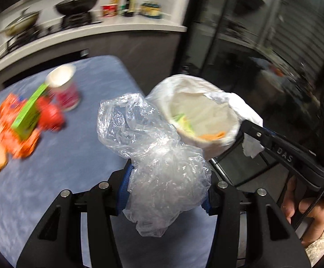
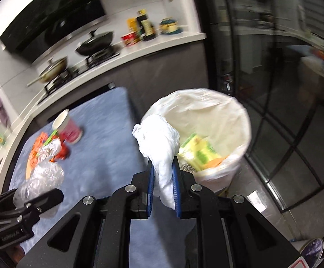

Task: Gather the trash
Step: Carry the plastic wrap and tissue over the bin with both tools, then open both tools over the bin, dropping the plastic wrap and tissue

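The left gripper [image 1: 165,192] is clamped on a crumpled clear plastic bag [image 1: 155,154], which bulges out between its blue pads and rises toward twelve o'clock in the left wrist view. The right gripper [image 2: 163,192] is closed on a wad of white tissue paper [image 2: 159,143], pinched narrow between its pads with the loose end flopping up and over at twelve o'clock.

What the coming drop turns on is where the round white bin lined with a pale bag [image 2: 240,111] lies from each load. In the right wrist view its open mouth sits at about one o'clock from the tissue, the near rim just beside the wad, with a yellow-green carton [image 2: 197,151] already inside. In the left wrist view the bin [image 1: 229,134] lies at one to two o'clock from the clear bag, a little further off, and the right gripper's fingers with the tissue are at the bin's far-right rim. So the right hand looks the nearer of the two (by a small margin), and both need to carry rightward off the blue-grey table [image 1: 57,189].

Left on the table, at ten o'clock in both views, are an orange snack wrapper [image 1: 16,131], a green box [image 1: 29,116] and a pink paper cup [image 1: 64,89], the box's long axis running from eleven to five.
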`<state>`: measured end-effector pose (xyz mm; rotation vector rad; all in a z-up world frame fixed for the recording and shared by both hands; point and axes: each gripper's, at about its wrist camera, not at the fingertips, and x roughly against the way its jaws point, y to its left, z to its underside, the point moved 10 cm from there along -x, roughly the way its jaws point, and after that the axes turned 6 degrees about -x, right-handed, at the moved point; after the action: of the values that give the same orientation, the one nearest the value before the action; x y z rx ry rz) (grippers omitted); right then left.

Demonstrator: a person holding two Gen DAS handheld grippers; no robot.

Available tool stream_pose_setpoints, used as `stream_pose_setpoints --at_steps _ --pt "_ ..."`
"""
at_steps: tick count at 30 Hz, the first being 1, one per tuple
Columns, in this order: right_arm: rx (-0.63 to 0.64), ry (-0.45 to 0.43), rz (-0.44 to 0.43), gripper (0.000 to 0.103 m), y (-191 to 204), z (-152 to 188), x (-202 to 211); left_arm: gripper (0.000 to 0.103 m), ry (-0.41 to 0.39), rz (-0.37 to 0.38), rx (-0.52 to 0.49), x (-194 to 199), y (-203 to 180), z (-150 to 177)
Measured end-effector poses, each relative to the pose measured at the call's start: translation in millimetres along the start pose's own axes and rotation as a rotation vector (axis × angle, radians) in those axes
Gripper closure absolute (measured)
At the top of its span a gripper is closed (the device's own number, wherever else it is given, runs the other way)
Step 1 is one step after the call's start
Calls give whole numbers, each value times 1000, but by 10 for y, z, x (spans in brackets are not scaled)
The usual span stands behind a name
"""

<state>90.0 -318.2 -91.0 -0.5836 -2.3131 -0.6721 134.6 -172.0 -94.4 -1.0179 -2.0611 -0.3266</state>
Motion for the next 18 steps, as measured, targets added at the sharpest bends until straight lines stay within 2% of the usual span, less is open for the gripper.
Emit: stream_pose_setpoints --at_steps 3,7,11,18 --pt "-10 -28 24 88 -161 -180 -43 55 -4 38 -59 -204 -275 -235" --pt "-28 -46 51 88 -347 -373 -171 55 14 105 -68 -508 -508 -469" --pt "-82 -48 63 88 -576 -525 -335 54 42 176 -58 -827 -618 -667" --pt "-83 -32 101 87 -759 -622 -590 54 72 249 -57 -1218 -714 -846"
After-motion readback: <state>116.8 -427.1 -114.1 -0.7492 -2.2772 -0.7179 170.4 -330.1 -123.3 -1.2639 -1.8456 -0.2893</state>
